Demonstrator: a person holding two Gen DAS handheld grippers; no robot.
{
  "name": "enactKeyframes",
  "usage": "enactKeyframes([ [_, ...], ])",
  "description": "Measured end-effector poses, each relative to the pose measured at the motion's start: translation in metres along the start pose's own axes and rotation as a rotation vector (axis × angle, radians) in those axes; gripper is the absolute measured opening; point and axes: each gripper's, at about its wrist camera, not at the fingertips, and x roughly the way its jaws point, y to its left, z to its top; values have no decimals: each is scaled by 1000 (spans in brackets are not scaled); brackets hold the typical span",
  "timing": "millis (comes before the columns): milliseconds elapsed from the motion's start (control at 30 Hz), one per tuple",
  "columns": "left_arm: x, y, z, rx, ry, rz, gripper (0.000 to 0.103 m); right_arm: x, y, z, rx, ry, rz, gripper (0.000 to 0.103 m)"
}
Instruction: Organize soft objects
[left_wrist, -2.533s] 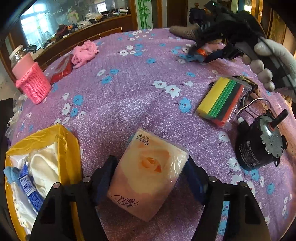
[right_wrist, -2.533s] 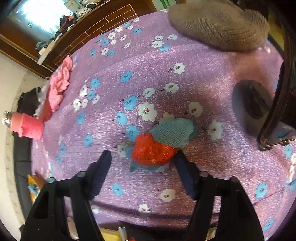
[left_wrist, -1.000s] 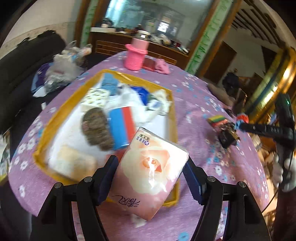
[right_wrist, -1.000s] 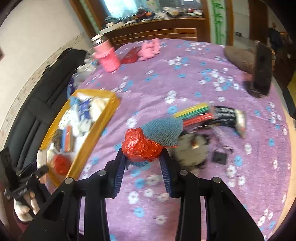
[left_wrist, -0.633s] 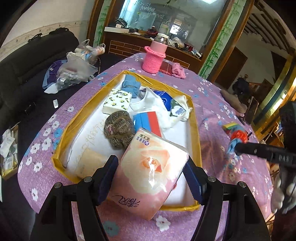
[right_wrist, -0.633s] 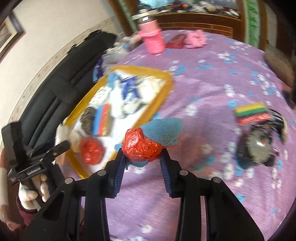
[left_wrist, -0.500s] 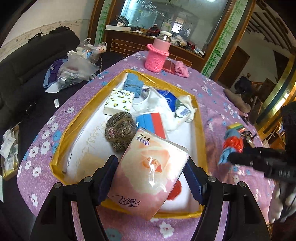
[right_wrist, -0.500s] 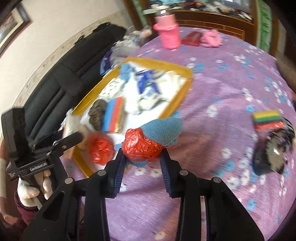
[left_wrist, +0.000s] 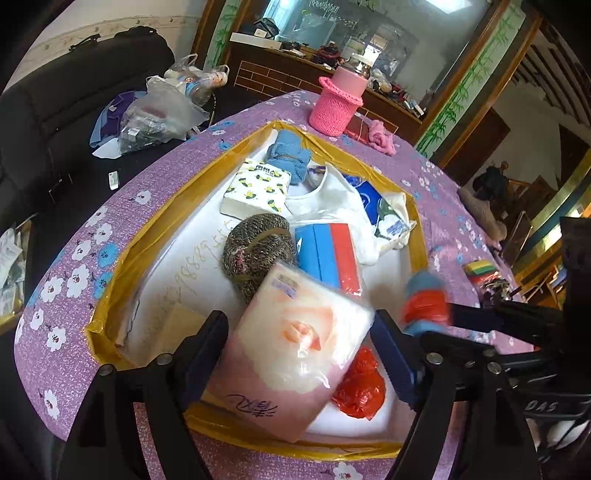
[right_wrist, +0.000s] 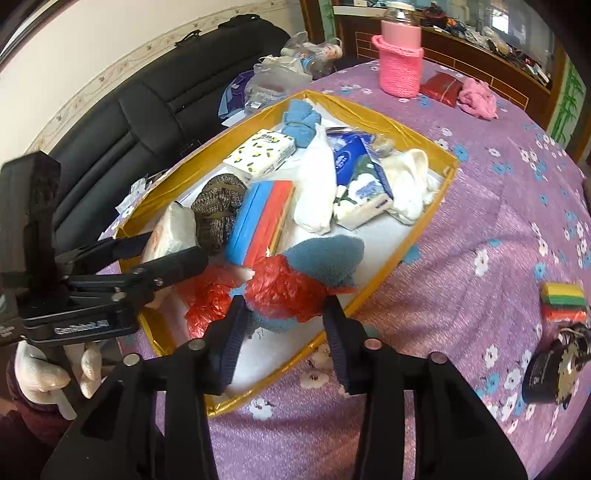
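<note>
Both grippers hang over the yellow tray — the left gripper has just spread apart, tissue pack loose between; the right gripper, also just widening, flanks the red-and-blue bundle without clamping.

Both grippers' jaws are opening, the left gripper releasing the tissue pack and the right gripper the red-and-blue bundle over the yellow tray's near corner.
</note>
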Motion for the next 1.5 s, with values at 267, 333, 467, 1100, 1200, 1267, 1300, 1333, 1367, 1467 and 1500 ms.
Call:
enactKeyframes([
  [267,-9,-5,-7,17,-6,16,82,0,2,-2,-5,-5,1,47],
  [333,-13,-12,-9,38,-21,41,82,-6,-1,-5,5,-20,-1,47],
  [467,-26,-29,-13,95,-72,112,82,-21,-8,-11,29,-62,-1,47],
  [1100,-49,-123,-49,369,-189,295,83,-93,-102,-70,262,-224,-9,50],
  [1200,-45,-132,-48,387,-180,294,83,-106,-123,-82,308,-252,-16,50],
  [1267,-44,-138,-48,401,-173,293,83,-117,-139,-91,348,-275,-20,50],
  [1300,-42,-141,-48,406,-168,290,83,-121,-146,-95,365,-284,-21,50],
  [1333,-39,-145,-47,414,-162,285,83,-127,-156,-100,392,-297,-22,50],
  [1367,-38,-147,-47,419,-157,281,83,-131,-163,-104,408,-306,-24,50],
  [1467,-32,-162,-42,438,-136,236,83,-145,-187,-114,463,-335,-40,50],
  [1500,-30,-166,-40,440,-128,215,83,-149,-196,-117,484,-344,-47,51],
])
